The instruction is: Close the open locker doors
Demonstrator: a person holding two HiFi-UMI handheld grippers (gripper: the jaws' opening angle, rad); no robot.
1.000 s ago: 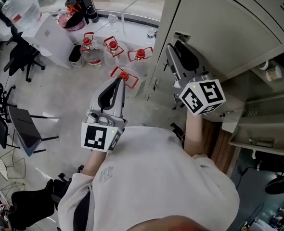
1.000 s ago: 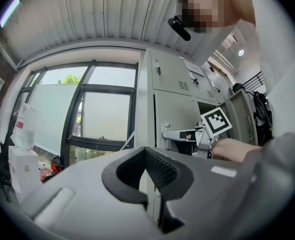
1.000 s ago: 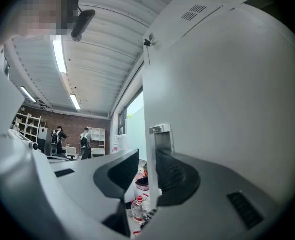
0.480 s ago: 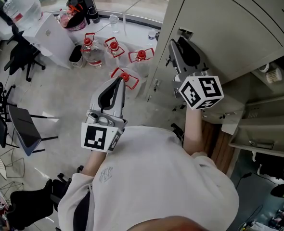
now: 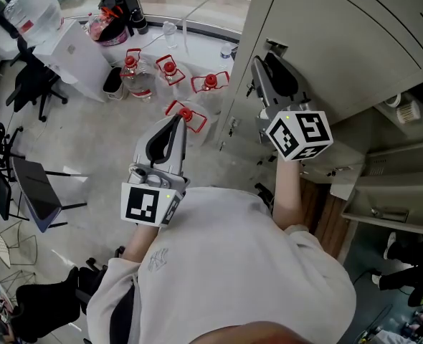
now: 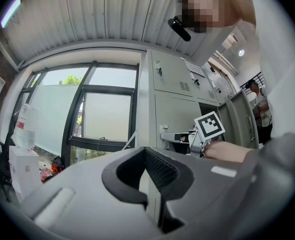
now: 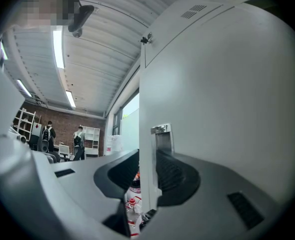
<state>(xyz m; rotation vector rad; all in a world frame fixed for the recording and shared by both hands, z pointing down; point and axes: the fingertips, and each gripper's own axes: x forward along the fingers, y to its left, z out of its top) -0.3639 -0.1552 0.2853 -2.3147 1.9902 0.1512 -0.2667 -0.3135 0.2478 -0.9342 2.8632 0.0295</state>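
Observation:
A grey locker door stands at the upper right of the head view, its free edge towards me. My right gripper sits at that edge with one jaw on each side of the door. In the right gripper view the door fills the right side, and my right gripper is shut on its edge just below the metal latch. My left gripper hangs over the floor left of the lockers, shut and holding nothing. The left gripper view shows its shut jaws and the bank of lockers beyond.
Several water bottles with red handles stand on the floor by the window, near a white cabinet. Office chairs are at the left. An open locker compartment lies at the right. People stand far back.
My right gripper and the door edge it holds have shifted slightly up and right, towards the lockers. The left gripper has stayed still.

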